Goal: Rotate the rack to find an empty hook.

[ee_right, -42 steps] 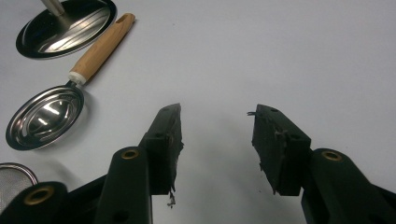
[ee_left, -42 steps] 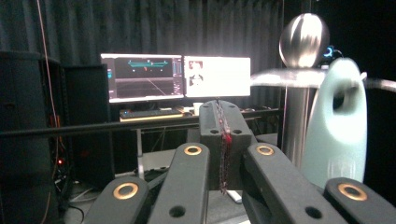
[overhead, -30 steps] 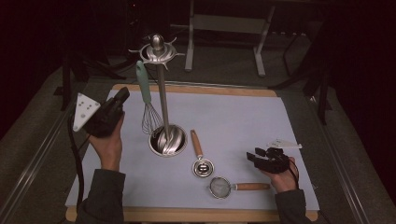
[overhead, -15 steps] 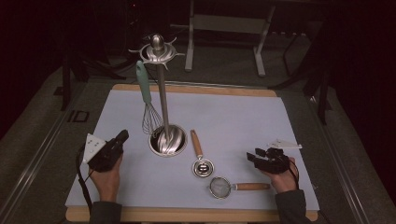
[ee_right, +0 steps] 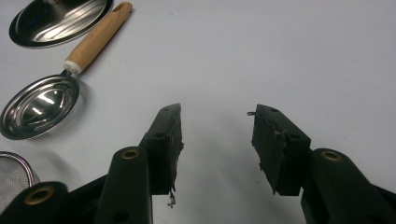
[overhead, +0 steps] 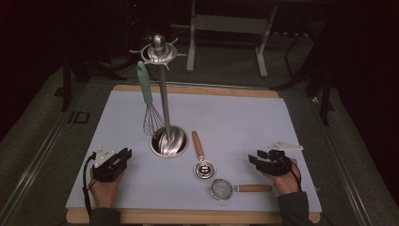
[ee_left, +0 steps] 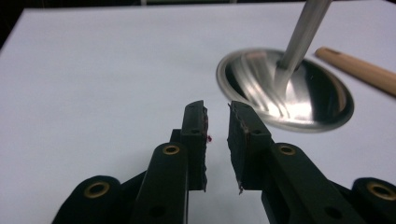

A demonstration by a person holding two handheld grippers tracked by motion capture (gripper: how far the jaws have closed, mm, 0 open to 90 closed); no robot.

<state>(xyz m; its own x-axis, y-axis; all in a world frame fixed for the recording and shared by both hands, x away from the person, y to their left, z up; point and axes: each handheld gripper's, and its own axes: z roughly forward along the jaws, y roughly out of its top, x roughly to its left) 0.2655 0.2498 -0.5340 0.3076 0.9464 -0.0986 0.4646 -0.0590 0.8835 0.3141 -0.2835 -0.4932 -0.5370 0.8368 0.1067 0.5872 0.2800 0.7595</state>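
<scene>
A steel utensil stand (overhead: 168, 143) with a round base and a hooked top stands on the white mat (overhead: 244, 117). A whisk (overhead: 146, 92) with a teal handle hangs from it. A wooden-handled steel scoop (overhead: 202, 162) and a small strainer (overhead: 230, 188) lie in front. My left gripper (overhead: 124, 154) rests low at the mat's front left and points at the stand's base (ee_left: 299, 98). Its jaws (ee_left: 217, 112) have just been opening and nothing is between them. My right gripper (overhead: 254, 160) rests at the front right, open and empty (ee_right: 215, 116), beside the scoop (ee_right: 39, 105).
A wooden board edge (overhead: 197, 216) runs under the mat's front. Dark metal frame legs (overhead: 226, 42) stand beyond the table's far edge. The strainer's mesh (ee_right: 11, 182) sits close to my right gripper's left jaw.
My left hand has come down from beside the whisk's handle to the mat's front left, and its jaws now stand apart. The whisk stays hanging. My right hand has kept still.
</scene>
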